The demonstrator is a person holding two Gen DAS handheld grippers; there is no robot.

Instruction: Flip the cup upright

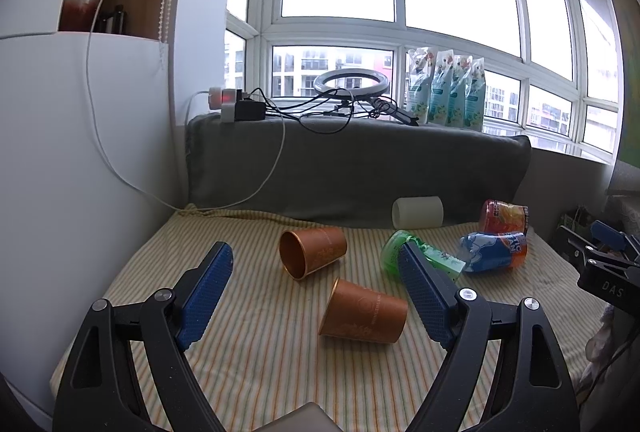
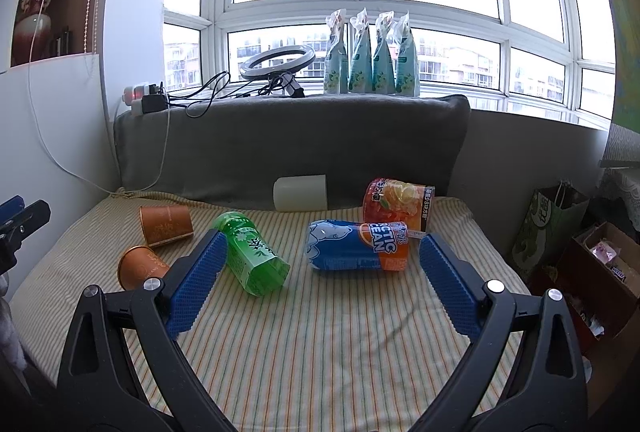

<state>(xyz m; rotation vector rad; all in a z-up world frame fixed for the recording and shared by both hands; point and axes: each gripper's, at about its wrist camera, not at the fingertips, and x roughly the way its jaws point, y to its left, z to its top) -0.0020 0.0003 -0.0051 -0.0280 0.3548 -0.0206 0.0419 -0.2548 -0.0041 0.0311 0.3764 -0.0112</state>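
Observation:
Several cups lie on their sides on a striped cloth (image 1: 256,360). Two brown paper cups lie in the left wrist view: the near one (image 1: 362,313) between my fingers, the far one (image 1: 312,250) with its mouth toward me. They also show in the right wrist view, the far one (image 2: 166,225) and the near one (image 2: 140,267). A green cup (image 2: 250,255), a blue-orange cup (image 2: 358,246), a red cup (image 2: 398,202) and a white cup (image 2: 301,193) also lie flat. My left gripper (image 1: 316,260) is open and empty above the brown cups. My right gripper (image 2: 322,250) is open and empty near the blue-orange cup.
A grey cushion (image 2: 292,144) backs the cloth against the windowsill, with a power strip (image 1: 236,104), cables and a ring light (image 2: 278,62) on top. Refill pouches (image 2: 370,56) stand on the sill. A white wall (image 1: 80,152) is at the left; bags and a box (image 2: 600,272) at the right.

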